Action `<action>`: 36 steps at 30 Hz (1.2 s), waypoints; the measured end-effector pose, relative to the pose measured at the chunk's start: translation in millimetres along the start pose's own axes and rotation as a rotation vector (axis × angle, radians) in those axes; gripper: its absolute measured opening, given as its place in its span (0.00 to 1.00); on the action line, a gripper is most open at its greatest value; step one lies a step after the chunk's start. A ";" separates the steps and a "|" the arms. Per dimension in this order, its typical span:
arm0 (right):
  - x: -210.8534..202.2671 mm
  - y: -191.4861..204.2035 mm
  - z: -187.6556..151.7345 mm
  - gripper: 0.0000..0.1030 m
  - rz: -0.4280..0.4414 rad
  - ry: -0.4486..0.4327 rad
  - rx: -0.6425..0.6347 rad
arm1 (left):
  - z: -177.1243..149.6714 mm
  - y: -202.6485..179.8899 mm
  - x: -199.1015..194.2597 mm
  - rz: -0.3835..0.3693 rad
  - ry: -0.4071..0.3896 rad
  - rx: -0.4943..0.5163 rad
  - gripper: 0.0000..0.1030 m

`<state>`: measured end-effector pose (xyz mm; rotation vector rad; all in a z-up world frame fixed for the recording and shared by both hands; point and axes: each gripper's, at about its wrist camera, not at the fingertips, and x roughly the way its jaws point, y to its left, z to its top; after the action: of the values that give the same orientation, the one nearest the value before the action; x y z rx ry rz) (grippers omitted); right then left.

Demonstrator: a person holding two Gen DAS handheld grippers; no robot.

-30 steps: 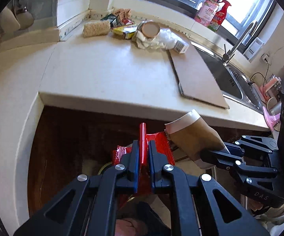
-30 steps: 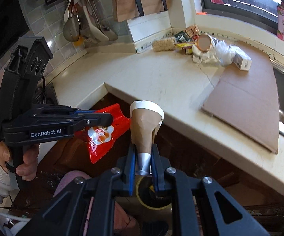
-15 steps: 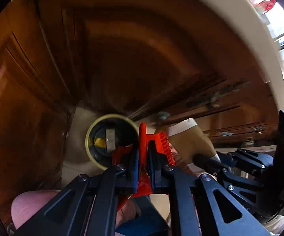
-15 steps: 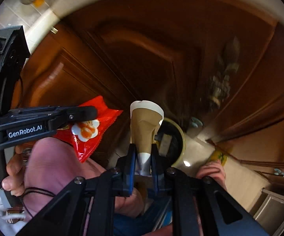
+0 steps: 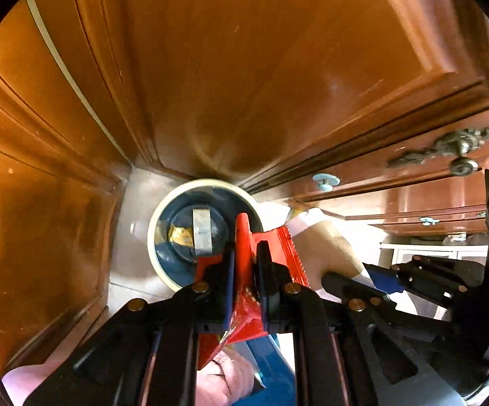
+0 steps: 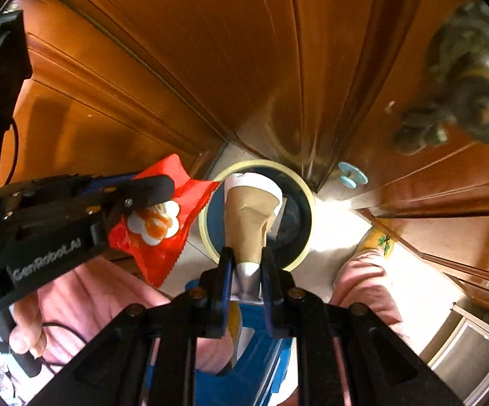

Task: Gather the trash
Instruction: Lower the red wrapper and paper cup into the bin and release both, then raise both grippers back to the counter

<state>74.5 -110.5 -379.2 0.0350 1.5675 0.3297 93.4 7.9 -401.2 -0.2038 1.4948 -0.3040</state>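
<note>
Fingers of the left gripper [image 5: 246, 270] clamped on a red snack wrapper [image 5: 244, 247]; the foil stands edge-on between the pads and crumples out behind them. Fingers of the right gripper [image 6: 247, 267] pinched on the flattened base of a brown paper cup [image 6: 249, 220], white rim pointing away from the camera.

Both grippers point steeply down at the floor [image 5: 126, 237]. Round trash bin [image 5: 163, 223] with pale rim and dark liner stands on the floor in the corner where the wooden cabinet doors [image 5: 244, 67] meet. Bin already holds a yellow scrap and a grey flat piece.

Left wrist view: wrapper tip overlaps the bin's right rim; cup [image 5: 325, 247] just to the right, beside the rim. Right wrist view: cup overlaps the bin [image 6: 307, 203] opening; wrapper [image 6: 163, 223], printed with a white-and-orange flower, lies just left of the rim, held by the left gripper [image 6: 163, 186].

Person's pink-clad legs [image 6: 366, 280] and a hand [image 6: 21, 331] on the left gripper's handle visible below.
</note>
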 end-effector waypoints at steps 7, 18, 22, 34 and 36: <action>16.6 6.6 8.0 0.19 -0.032 0.030 -0.027 | 1.7 12.1 11.5 -0.017 0.041 -0.007 0.10; 26.0 2.4 10.1 0.23 -0.021 0.056 -0.033 | 1.5 17.2 11.7 0.016 0.037 -0.021 0.43; 25.8 2.2 9.0 0.41 -0.016 0.042 -0.026 | 0.2 19.6 9.6 0.026 0.040 -0.020 0.52; 2.7 3.6 -2.4 0.42 0.007 -0.007 -0.020 | -3.3 31.0 -12.0 0.022 0.019 -0.040 0.56; -7.4 5.3 -7.0 0.42 0.014 -0.021 -0.021 | -4.2 29.4 -21.6 0.011 0.002 -0.037 0.56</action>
<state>66.9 -108.4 -370.9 0.0330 1.5430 0.3560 90.4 42.9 -390.4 -0.2244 1.5041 -0.2684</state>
